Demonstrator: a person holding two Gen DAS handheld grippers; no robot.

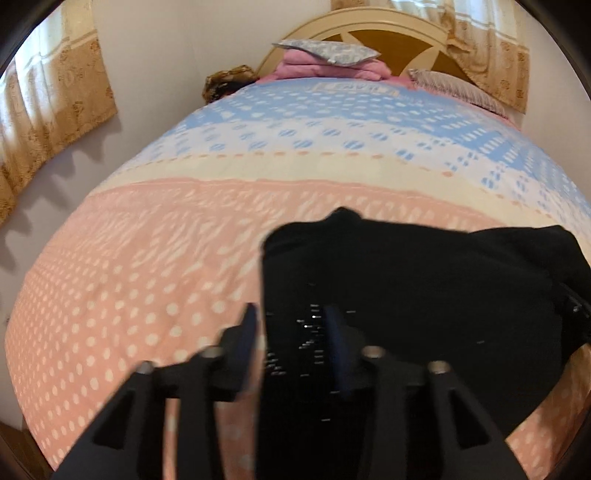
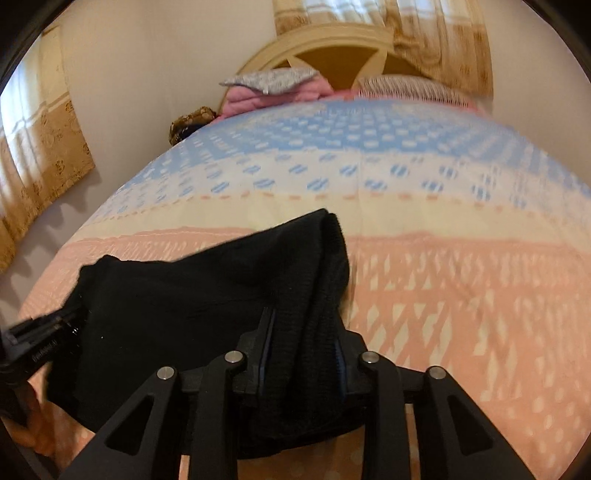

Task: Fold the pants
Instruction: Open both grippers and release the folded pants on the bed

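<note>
The black pants lie bunched on the near, pink end of the bed, a soft matte knit with a ribbed band along the right-hand edge. The right tongs are clamped on that ribbed band, fabric filling the gap between the blue-lined fingers. The left tongs straddle the garment's left edge with a visible gap; whether they pinch cloth, I cannot tell, the view being blurred. The bedspread runs in bands of pink with white dots and dashes, cream, then blue. At the far end stand a curved cream headboard, a folded pink blanket topped by a grey patterned pillow, and a striped pillow. Gold patterned curtains hang on pale walls.
</note>
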